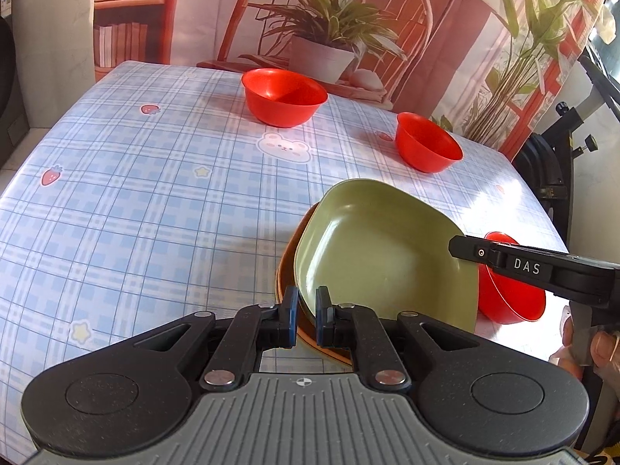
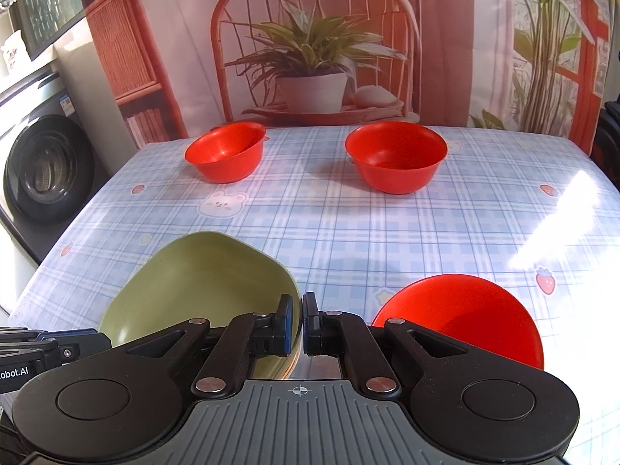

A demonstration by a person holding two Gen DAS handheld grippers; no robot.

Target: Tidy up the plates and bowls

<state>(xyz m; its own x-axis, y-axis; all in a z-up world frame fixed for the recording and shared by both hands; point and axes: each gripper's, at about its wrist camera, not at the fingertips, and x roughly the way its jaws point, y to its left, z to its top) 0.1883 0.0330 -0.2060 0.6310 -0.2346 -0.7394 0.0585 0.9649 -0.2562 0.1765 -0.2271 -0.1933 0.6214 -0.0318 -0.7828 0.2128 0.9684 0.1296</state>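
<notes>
A green squarish plate point(image 1: 379, 248) lies tilted on a brown plate point(image 1: 286, 271) near the table's front. My left gripper point(image 1: 307, 306) is shut on the green plate's near-left rim. My right gripper point(image 2: 297, 321) is shut on the green plate's point(image 2: 201, 286) right rim; its finger point(image 1: 503, 259) shows in the left wrist view. Three red bowls stand on the table: one far left point(image 1: 285, 95) point(image 2: 226, 151), one far right point(image 1: 426, 141) point(image 2: 395, 155), one close by on the right point(image 1: 511, 294) point(image 2: 465, 317).
The table has a blue plaid cloth point(image 2: 348, 232) with bear and strawberry prints. A printed backdrop point(image 2: 310, 38) hangs behind the far edge. A washing machine point(image 2: 42, 162) stands to the left of the table. Black equipment point(image 1: 558, 162) stands to the right.
</notes>
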